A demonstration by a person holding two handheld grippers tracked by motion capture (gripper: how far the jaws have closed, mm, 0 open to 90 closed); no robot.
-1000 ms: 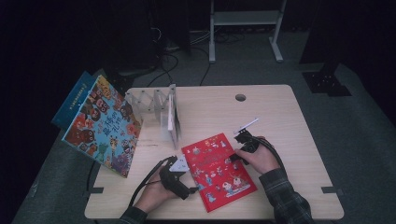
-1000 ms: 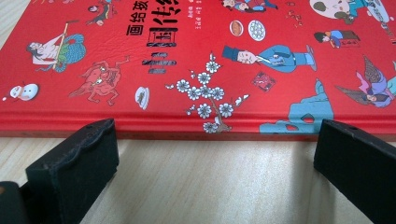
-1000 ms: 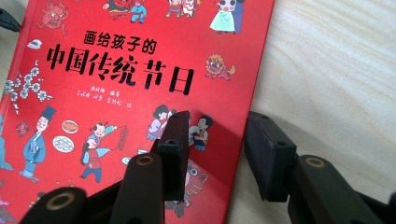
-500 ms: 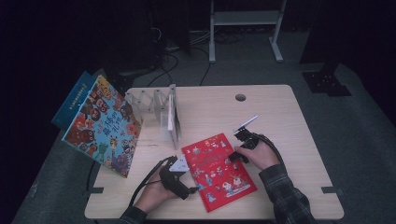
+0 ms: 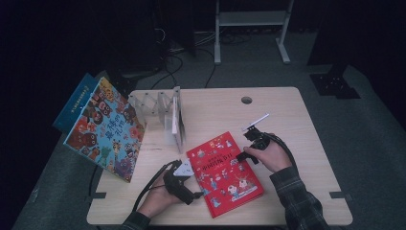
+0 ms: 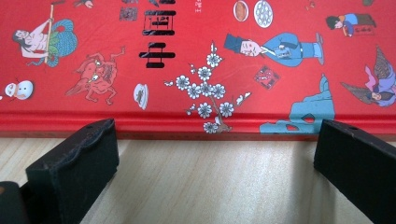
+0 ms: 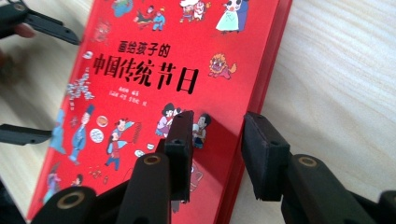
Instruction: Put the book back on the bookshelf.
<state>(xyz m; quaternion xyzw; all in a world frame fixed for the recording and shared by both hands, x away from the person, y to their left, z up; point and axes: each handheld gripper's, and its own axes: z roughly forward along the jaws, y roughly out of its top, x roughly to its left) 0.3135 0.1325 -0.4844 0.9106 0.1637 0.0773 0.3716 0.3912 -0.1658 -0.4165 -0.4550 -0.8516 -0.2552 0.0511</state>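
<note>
Big picture book (image 5: pixel 104 130) is leaning off the table's (image 5: pixel 287 120) left edge, a clear folding rack (image 5: pixel 158 108) standing just right of it with a thin book (image 5: pixel 176 122) upright in it. Left gripper (image 5: pixel 194 184) is resting at the red book's (image 5: pixel 224 173) near-left edge, jaws spread wide (nothing between them but bare wood, edge just ahead). Red book is lying flat front-centre. Right gripper (image 5: pixel 241 156) is sitting over its right edge, jaws straddling that edge and just closing in, pads not yet pressing it
</note>
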